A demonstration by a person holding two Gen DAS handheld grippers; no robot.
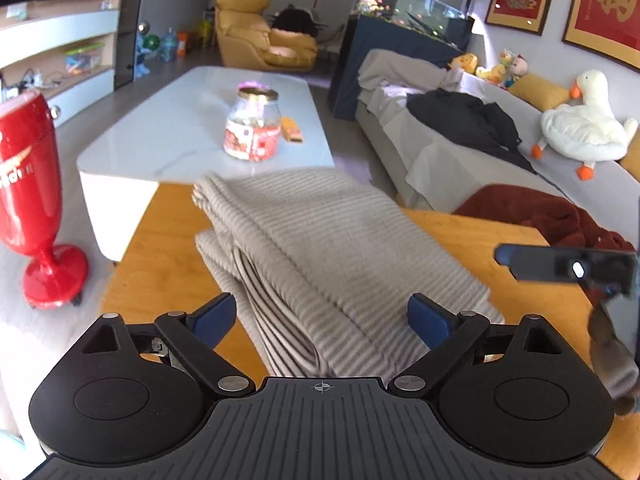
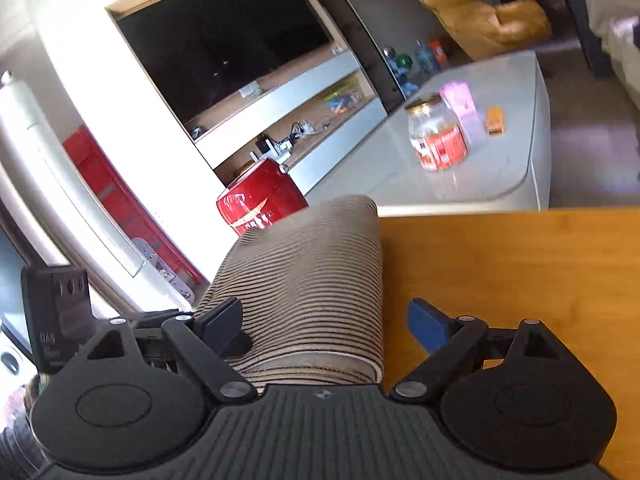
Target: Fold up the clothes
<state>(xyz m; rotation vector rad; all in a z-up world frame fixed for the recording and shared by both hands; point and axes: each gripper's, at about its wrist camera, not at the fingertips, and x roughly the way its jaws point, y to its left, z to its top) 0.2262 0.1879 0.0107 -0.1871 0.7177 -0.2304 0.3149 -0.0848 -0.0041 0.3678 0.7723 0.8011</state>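
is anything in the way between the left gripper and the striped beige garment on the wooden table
Nothing visible stands in the way. The left gripper is open, with the folded striped garment lying right between its fingers on the wooden table. The glass jar sits well beyond, on the white coffee table.

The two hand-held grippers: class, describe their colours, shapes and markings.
Both the left gripper and the right gripper have matte black bodies with ribbed centre plates bearing a small crosshair mark, two rounded disc housings, black linkage arms with silver pivot pins, and blue fingers.
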